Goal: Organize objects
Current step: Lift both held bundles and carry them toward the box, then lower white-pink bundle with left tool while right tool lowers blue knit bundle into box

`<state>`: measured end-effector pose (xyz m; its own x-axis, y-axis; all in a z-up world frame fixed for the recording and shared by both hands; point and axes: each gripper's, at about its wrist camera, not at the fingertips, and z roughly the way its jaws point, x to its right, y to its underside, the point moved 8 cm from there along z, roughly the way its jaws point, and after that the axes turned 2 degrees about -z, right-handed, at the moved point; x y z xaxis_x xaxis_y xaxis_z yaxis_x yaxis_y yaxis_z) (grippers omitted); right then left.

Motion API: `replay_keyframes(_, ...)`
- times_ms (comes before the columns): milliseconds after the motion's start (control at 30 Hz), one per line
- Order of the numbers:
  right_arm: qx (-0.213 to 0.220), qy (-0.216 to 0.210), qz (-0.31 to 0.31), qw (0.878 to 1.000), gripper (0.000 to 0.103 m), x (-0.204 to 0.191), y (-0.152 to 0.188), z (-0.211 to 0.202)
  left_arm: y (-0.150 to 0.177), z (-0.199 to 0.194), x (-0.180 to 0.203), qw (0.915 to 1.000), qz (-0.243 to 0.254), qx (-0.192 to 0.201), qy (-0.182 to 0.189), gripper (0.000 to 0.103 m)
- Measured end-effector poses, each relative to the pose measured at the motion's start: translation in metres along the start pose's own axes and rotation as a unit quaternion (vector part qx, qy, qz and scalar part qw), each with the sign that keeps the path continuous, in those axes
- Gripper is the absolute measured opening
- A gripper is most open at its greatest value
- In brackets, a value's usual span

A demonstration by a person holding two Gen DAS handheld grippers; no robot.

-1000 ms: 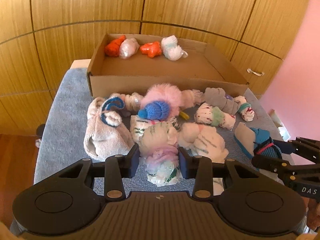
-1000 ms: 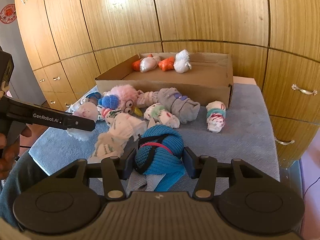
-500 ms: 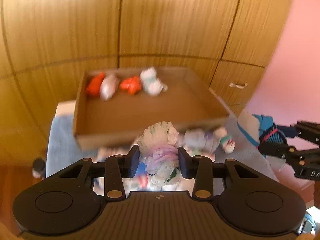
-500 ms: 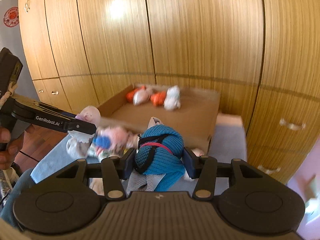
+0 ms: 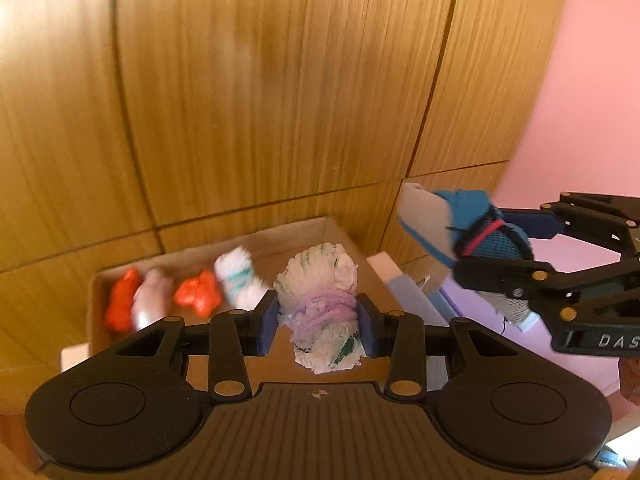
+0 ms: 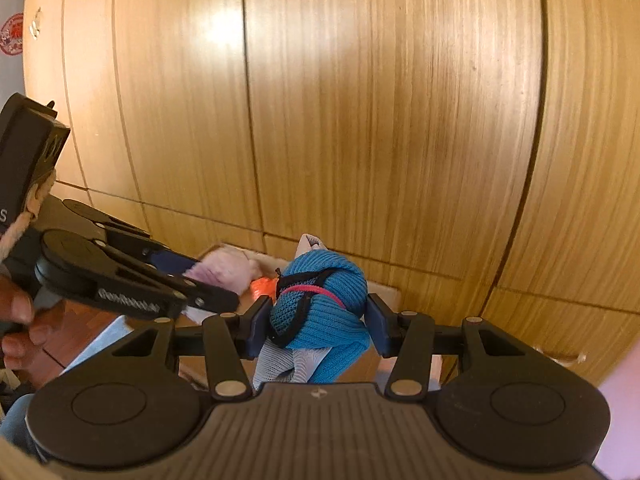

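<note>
left gripper (image 5: 316, 322), stamped what looks like "GenRobot.AI" through the blur, is clamped on a white-and-purple sock bundle (image 5: 320, 312), right gripper (image 6: 318, 324), marked "DAS", squeezes a blue sock bundle (image 6: 320, 300).

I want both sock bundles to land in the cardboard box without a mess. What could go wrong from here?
The loose grey end of the blue sock bundle in the right gripper dangles and might snag the cardboard box rim. The white sock bundle in the left gripper is held only at its purple band, so it could slip. The grippers are close together and could bump.
</note>
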<state>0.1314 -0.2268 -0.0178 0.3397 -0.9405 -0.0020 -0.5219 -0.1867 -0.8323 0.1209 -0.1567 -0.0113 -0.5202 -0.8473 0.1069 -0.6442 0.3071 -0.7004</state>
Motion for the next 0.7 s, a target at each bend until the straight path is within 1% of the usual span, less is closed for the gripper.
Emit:
replay_keyframes(100,-0.012,-0.004,0.0,1.0,0.046,0.009,-0.002,0.027,-0.011,0.03,0.0,0.9999,-0.004,-0.006,0.007,0.047)
replay_keyframes(200,-0.027,-0.003,0.001,1.0,0.046,0.016,0.001,0.057,-0.014,0.061,-0.003,0.9998,-0.004,-0.012,0.015,0.047)
replay_keyframes(267,-0.038,0.002,0.004,0.999,0.047,0.022,0.005,0.076,-0.014,0.081,-0.008,0.9999,-0.003,-0.014,0.005,0.048)
replay_keyframes(367,-0.051,0.008,0.007,0.999,0.047,0.033,0.015,0.105,-0.011,0.115,-0.018,0.9996,-0.005,-0.025,0.008,0.048)
replay_keyframes(433,-0.059,0.006,0.011,0.998,0.047,0.035,0.021,0.121,-0.008,0.134,-0.022,0.9995,0.009,-0.03,0.0,0.048)
replay_keyframes(500,-0.066,0.007,0.013,0.998,0.047,0.039,0.024,0.139,-0.005,0.147,-0.027,0.9992,0.015,-0.035,-0.005,0.048)
replay_keyframes(633,-0.074,0.005,0.013,0.997,0.047,0.038,0.026,0.165,0.0,0.166,-0.04,0.9989,0.01,-0.045,-0.01,0.048)
replay_keyframes(700,-0.076,0.006,0.008,0.997,0.047,0.04,0.028,0.172,0.002,0.172,-0.045,0.9987,0.012,-0.047,-0.013,0.048)
